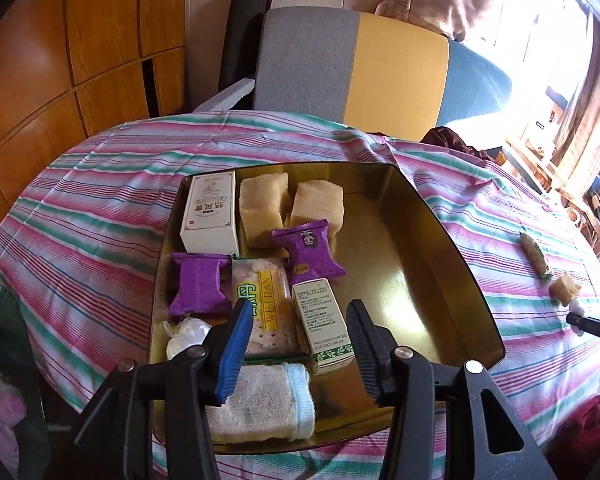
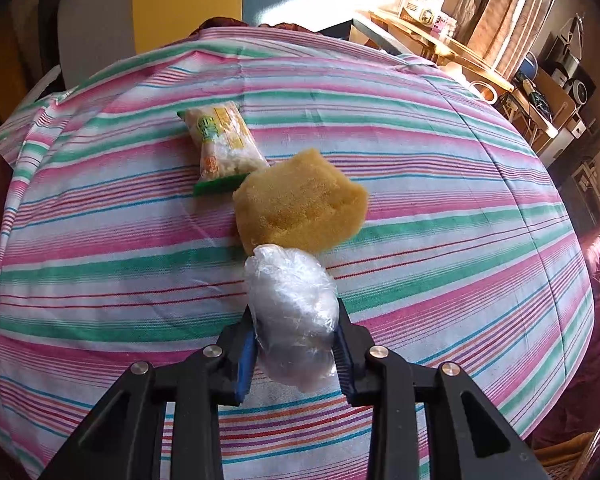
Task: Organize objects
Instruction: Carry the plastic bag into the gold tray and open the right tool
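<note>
Altogether the gold tray (image 1: 440,248) holds nine things: two yellow sponge blocks (image 1: 262,210) at its far end, two purple snack packets (image 1: 308,254), two cartons, namely a white box (image 1: 210,216) in the tray's far-left corner and a green-trimmed box (image 1: 324,326) nearer the camera, one cracker packet (image 1: 266,304) between that box and the nearer purple packet, one clear plastic wad (image 1: 184,336) at the tray's near-left side, and one folded towel (image 1: 260,402) against its near rim. Outside the tray, well to its right on the striped cloth (image 1: 100,208), lie one more cracker packet (image 2: 222,146) and one more sponge (image 2: 300,200), touching each other.

The left gripper (image 1: 298,332) hangs over the tray's near end, tilted downward, its jaws spread wide with nothing between them. The right gripper (image 2: 296,332) is low over the cloth, clamped on a second plastic-wrapped bundle (image 2: 292,316), which juts forward and overlaps the sponge's near edge.

What the wrap encloses cannot be made out. The towel's near part is hidden behind the left fingers (image 1: 234,350), and the window side is washed out by glare.
</note>
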{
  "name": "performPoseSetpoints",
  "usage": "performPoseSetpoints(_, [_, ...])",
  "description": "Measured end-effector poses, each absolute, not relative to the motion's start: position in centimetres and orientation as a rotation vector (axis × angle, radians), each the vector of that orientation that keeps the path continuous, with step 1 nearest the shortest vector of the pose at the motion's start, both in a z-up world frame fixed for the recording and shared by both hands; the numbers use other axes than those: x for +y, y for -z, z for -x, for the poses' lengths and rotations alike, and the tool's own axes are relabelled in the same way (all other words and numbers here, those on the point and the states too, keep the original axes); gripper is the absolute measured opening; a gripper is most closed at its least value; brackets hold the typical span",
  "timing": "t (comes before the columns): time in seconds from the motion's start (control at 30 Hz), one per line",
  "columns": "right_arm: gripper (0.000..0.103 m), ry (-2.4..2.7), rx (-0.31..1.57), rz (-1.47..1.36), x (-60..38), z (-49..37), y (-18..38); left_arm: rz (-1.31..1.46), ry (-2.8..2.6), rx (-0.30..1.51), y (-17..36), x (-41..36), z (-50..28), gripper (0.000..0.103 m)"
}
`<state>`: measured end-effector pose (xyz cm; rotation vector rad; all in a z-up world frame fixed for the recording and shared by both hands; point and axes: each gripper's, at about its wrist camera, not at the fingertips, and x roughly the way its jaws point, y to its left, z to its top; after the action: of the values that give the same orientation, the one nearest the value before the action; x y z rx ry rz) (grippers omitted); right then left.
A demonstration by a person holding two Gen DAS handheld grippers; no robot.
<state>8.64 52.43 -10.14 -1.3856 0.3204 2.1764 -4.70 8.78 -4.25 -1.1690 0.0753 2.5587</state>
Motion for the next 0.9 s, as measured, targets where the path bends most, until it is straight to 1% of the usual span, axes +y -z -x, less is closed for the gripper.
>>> performPoseSetpoints(0.07, [0.033,-2.233,0.353,1.348,51.7,-8.6,8.8,1.136,-2.581,0.083,3.6,8.4,4.4,0.05])
performPoseSetpoints(0.17, [0.033,-2.336,0.342,1.313,49.2,-7.9,6.8,1.084,-2.617,0.095,2.8,8.0,3.9,0.053])
performPoseSetpoints(0.47, [0.033,-2.747,0.201,1.301,36.3,-2.4,1.5,1.04,-2.657,0.095,2.0,6.8,3.4,0.057])
performPoseSetpoints(0.67, [0.033,-2.908,0.075,1.42,27.6,0.9,1.9,1.06,-2.673,0.075,2.4,5.6,3.6,0.057])
performPoseSetpoints(0.9, [0.033,-2.881,0.013,1.618,22.7,3.4,5.7,1.082,-2.698,0.035,2.8,3.7,3.9,0.058])
